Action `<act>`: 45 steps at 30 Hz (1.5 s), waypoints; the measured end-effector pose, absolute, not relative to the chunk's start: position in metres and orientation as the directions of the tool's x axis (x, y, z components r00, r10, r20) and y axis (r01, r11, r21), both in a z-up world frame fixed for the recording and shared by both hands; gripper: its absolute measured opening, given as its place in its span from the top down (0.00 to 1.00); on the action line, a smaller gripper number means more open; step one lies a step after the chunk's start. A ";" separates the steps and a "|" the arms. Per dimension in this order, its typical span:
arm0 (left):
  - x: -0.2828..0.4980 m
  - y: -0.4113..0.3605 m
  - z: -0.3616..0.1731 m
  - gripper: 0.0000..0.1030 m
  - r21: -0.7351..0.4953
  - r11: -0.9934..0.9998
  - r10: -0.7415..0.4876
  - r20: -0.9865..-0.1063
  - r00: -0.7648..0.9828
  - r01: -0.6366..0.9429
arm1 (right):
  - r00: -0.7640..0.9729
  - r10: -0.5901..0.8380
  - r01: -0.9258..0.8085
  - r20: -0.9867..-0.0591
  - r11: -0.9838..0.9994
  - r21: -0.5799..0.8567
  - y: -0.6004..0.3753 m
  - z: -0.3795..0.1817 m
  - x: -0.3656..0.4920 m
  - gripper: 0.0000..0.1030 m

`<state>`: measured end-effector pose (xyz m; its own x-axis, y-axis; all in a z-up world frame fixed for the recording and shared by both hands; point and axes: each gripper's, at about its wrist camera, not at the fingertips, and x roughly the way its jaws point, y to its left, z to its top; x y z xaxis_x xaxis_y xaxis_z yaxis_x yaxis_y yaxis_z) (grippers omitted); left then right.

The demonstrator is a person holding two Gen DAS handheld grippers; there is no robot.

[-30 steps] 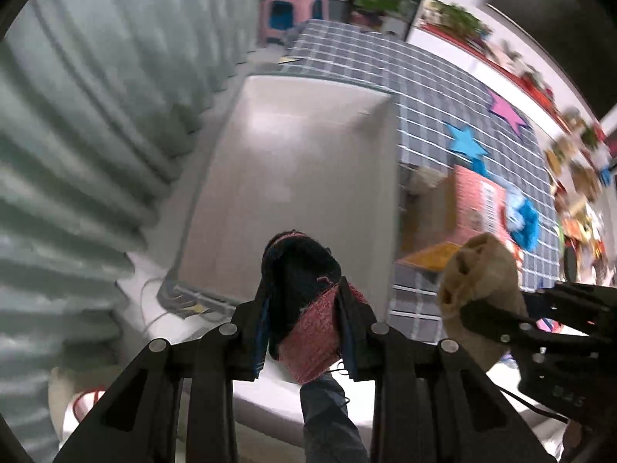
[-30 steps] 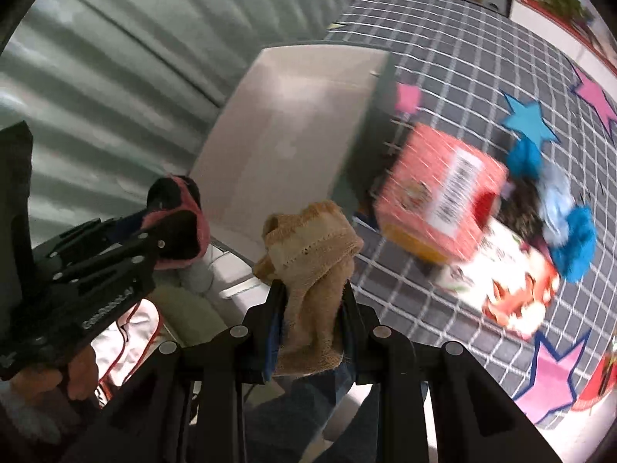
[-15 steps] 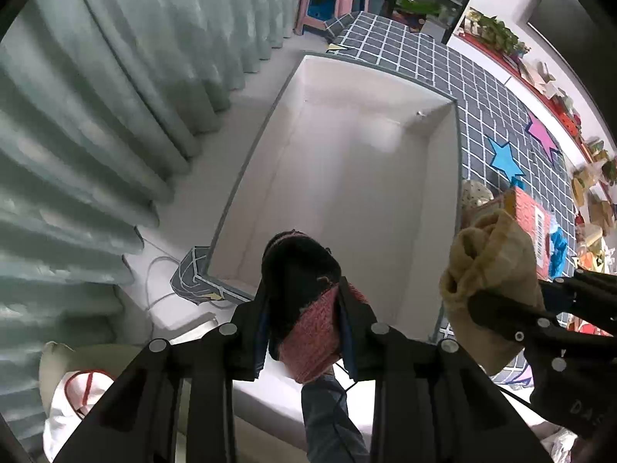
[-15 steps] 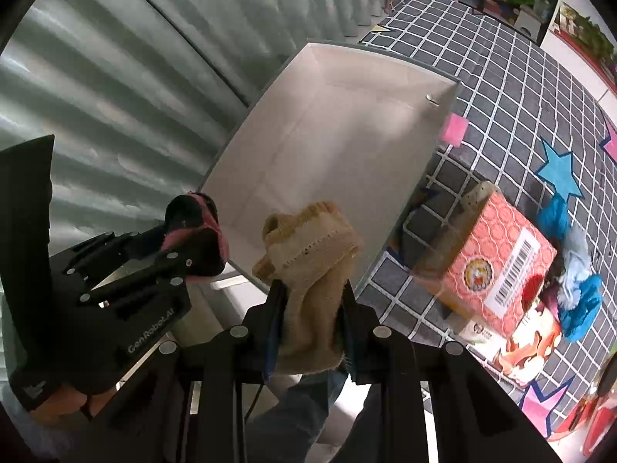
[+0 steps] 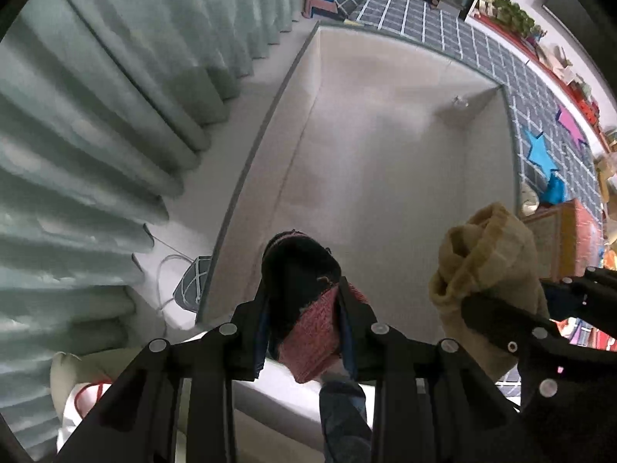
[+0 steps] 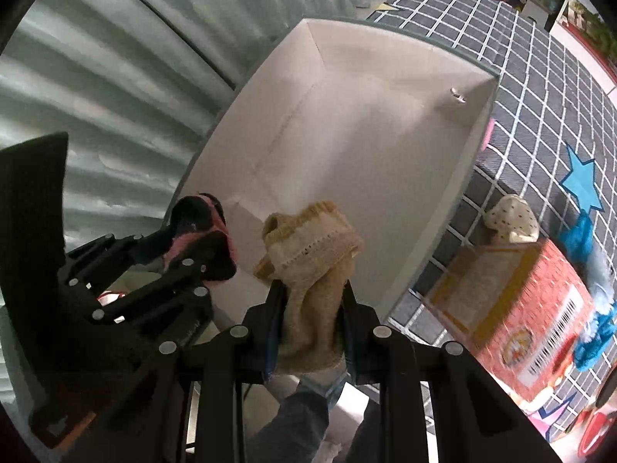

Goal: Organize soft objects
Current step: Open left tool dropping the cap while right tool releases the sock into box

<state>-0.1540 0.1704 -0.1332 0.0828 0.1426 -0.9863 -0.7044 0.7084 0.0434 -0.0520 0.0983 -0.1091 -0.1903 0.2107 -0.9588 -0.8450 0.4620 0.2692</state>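
Left tongs (image 5: 302,320) are clamped on a balled black-and-pink knitted sock (image 5: 304,297); right tongs (image 6: 310,324) are clamped on a rolled tan knitted sock (image 6: 312,270). Both are held above the near end of the open white rectangular bin (image 5: 385,162), whose long axis runs straight ahead. Left tongs sit further over the interior, so release there looks nearest.

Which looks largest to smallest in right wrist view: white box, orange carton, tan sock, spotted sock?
1. white box
2. orange carton
3. tan sock, though nearness to the camera inflates it
4. spotted sock
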 end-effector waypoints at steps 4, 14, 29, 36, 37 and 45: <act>-0.150 0.174 -0.151 0.68 0.061 0.724 0.123 -0.992 0.041 -0.688 | -0.199 0.175 -0.845 -0.964 0.467 0.260 0.103 -0.128 -0.054 0.72; -0.159 0.166 -0.170 0.67 0.075 0.757 0.083 -0.996 -0.018 -0.649 | -0.269 0.105 -0.845 -0.958 0.451 0.286 0.088 -0.156 -0.076 0.72; -0.149 0.165 -0.170 0.67 0.084 0.767 0.087 -0.996 -0.026 -0.636 | -0.290 0.105 -0.829 -0.951 0.468 0.305 0.076 -0.156 -0.084 0.72; -0.155 0.159 -0.156 0.57 0.086 0.765 0.118 -0.993 0.007 -0.638 | -0.250 0.152 -0.830 -0.956 0.475 0.293 0.074 -0.136 -0.074 0.72; -0.155 0.159 -0.154 0.53 0.089 0.765 0.124 -0.992 0.010 -0.638 | -0.246 0.161 -0.828 -0.956 0.478 0.293 0.073 -0.133 -0.072 0.72; -0.154 0.162 -0.145 0.20 0.067 0.761 0.132 -0.990 0.054 -0.645 | -0.234 0.220 -0.805 -0.947 0.502 0.316 0.071 -0.117 -0.053 0.42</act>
<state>-0.1536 0.1623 -0.1446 0.0540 0.1324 -0.9897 -0.6448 0.7614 0.0667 -0.0531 0.0705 -0.1170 -0.2343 0.2201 -0.9469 -0.8051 0.5020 0.3159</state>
